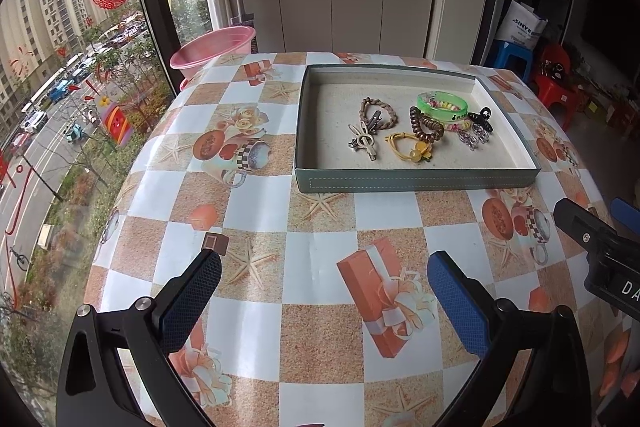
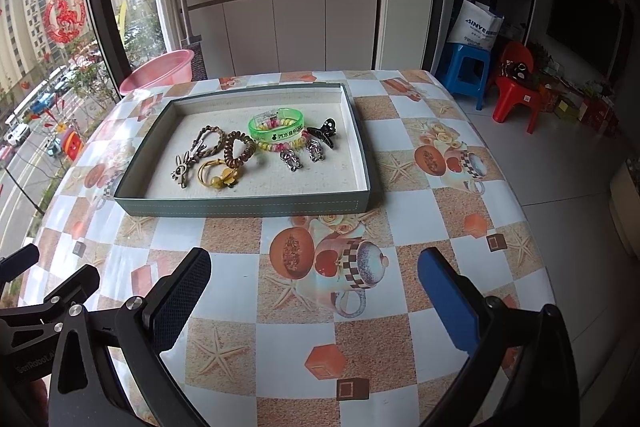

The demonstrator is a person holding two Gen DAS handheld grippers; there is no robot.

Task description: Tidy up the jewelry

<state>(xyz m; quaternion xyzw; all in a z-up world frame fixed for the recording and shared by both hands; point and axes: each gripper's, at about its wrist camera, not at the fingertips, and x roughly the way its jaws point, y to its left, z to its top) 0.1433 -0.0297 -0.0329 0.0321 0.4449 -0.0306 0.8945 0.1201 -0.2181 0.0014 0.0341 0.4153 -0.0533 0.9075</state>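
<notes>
Jewelry (image 2: 256, 151) overlapping, indistinct in tray (image 2: 240, 206); both grippers' fingers (image 1: 192, 301) (image 2: 182, 301) wide apart, empty.

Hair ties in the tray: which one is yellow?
The hair tie with yellow beads, nearest the tray's front wall. The coiled one and braided one are brown.

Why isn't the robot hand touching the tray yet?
Apart. The right wrist view shows bare tablecloth between the open right gripper and the tray.
</notes>
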